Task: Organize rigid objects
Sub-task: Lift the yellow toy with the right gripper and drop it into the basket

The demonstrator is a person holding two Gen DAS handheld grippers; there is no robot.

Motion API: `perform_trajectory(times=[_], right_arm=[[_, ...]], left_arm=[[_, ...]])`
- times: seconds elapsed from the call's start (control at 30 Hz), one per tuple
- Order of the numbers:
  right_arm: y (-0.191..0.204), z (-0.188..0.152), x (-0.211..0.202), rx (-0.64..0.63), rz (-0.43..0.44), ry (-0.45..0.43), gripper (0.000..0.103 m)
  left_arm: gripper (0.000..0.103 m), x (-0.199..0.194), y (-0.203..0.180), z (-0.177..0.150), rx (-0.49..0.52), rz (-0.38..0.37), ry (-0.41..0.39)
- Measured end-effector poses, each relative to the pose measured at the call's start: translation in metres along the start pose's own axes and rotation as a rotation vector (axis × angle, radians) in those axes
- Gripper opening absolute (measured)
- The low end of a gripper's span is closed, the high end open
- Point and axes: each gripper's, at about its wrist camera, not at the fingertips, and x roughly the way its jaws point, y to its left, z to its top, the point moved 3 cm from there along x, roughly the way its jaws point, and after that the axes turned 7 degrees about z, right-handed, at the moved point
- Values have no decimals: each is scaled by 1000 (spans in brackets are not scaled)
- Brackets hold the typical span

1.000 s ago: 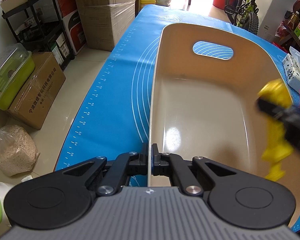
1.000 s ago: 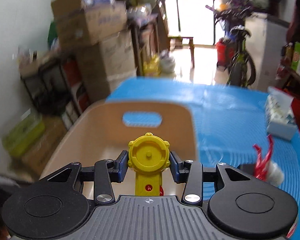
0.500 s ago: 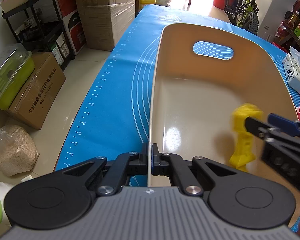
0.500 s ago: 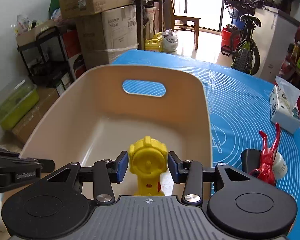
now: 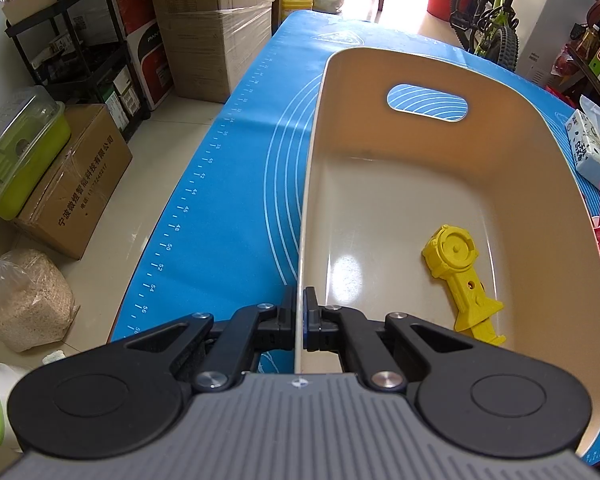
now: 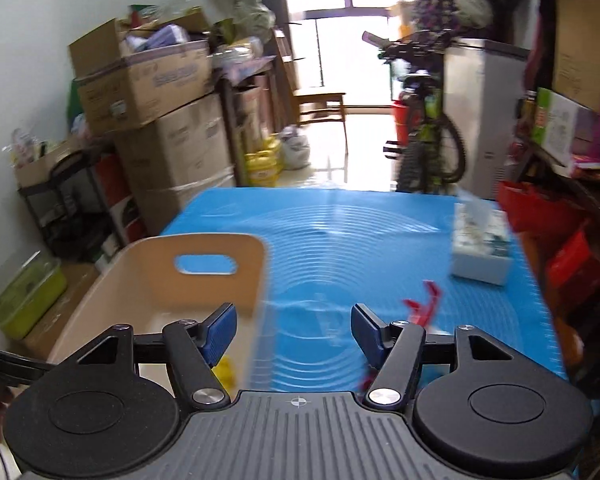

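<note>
A beige plastic bin [image 5: 400,184] with a slot handle stands on the blue mat [image 5: 236,184]. My left gripper [image 5: 299,312] is shut on the bin's near left rim. A yellow plastic toy part [image 5: 462,276] lies flat on the bin floor at the right. My right gripper [image 6: 292,330] is open and empty, raised above the bin's right wall; the bin [image 6: 156,284] sits below it to the left, and a bit of the yellow part [image 6: 225,372] shows under the left finger. A red plastic object [image 6: 424,304] lies on the mat [image 6: 360,240] to the right.
A tissue box [image 6: 480,246] sits at the mat's right side, also in the left wrist view [image 5: 590,148]. Cardboard boxes [image 5: 216,24], a black shelf [image 5: 80,48] and a green container [image 5: 16,148] stand on the floor left of the table. A bicycle [image 5: 488,16] is at the back.
My right gripper lowered the yellow part into the bin, opened and let it go, then rose and moved right out of the bin. The left gripper kept its hold on the rim.
</note>
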Motion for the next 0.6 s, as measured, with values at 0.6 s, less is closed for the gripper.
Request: perform_trajectory(times=[0.6], right_arm=[[-105,-79,32,114,-184,225,65]], left_arm=[[5,0,0,0,-1,0,0]])
